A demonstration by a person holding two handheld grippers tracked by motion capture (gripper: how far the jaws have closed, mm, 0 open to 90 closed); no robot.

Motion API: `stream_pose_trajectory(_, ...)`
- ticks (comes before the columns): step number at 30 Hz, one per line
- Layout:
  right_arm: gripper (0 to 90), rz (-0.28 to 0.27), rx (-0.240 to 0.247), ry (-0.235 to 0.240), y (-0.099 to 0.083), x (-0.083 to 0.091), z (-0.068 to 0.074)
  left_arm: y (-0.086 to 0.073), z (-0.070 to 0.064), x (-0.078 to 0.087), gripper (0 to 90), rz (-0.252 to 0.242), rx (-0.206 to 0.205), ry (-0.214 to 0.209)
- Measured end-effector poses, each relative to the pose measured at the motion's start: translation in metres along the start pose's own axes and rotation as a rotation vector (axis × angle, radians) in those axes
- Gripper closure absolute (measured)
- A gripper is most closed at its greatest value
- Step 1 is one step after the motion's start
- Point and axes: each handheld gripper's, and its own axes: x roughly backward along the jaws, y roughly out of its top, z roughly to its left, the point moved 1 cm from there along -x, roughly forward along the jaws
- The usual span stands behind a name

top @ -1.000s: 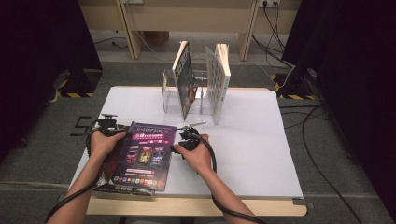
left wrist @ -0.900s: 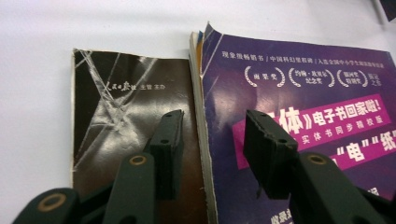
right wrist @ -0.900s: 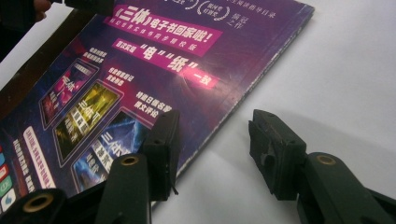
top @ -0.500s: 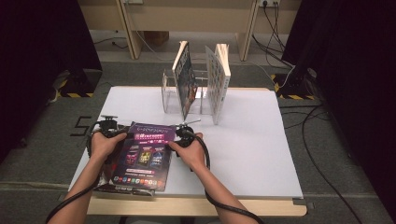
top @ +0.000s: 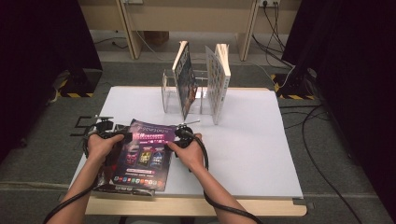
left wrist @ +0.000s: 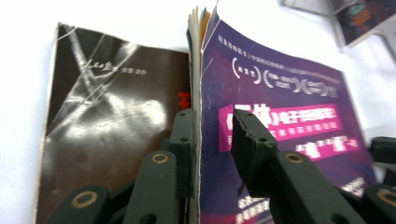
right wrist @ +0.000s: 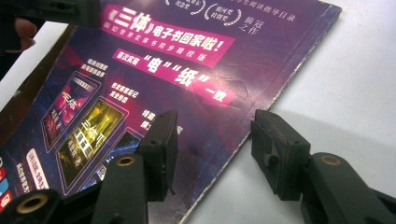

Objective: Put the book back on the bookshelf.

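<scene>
Judging the purple magazine [top: 142, 156] light and floppy, we saw the left gripper [left wrist: 212, 133] astride its lifted edge, not quite pinched — the right gripper [right wrist: 212, 140] gaped, empty, straddling the spine, the firmer hold.

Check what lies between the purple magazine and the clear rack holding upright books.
Bare white table in the high view: nothing lies between the purple magazine and the clear rack.

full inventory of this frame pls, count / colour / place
purple magazine: 1, purple cover with pink banner, front left of table, left edge raised
dark book: 1, brown-black, under the magazine
clear rack: 1, transparent, back centre of table
upright books: 2, dark cover and pale patterned cover, standing in the rack
table: 1, white top
cables: several, black, floor at right
left gripper: 1, black, jaws astride magazine's edge
right gripper: 1, black, open astride magazine's right edge
</scene>
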Motion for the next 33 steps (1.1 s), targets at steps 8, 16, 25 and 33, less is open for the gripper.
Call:
stream_pose_trajectory(8, 51.6, 0.003, -0.021, 0.020, 0.001, 0.001, -0.003, -0.005, -0.008, 0.004, 82.8, -0.010, -0.089, 0.004)
stream_pose_trajectory(16, 52.2, -0.012, -0.038, -0.013, 0.019, -0.003, -0.016, 0.000, -0.006, 0.010, 84.7, 0.031, -0.126, -0.015)
stream_pose_trajectory(25, 52.3, -0.032, -0.058, -0.020, 0.031, -0.004, -0.019, 0.004, -0.001, 0.012, 84.8, 0.090, -0.128, -0.062)
stream_pose_trajectory(33, 52.3, -0.046, -0.073, -0.022, 0.036, -0.005, -0.021, 0.007, 0.001, 0.014, 84.8, 0.111, -0.112, -0.105)
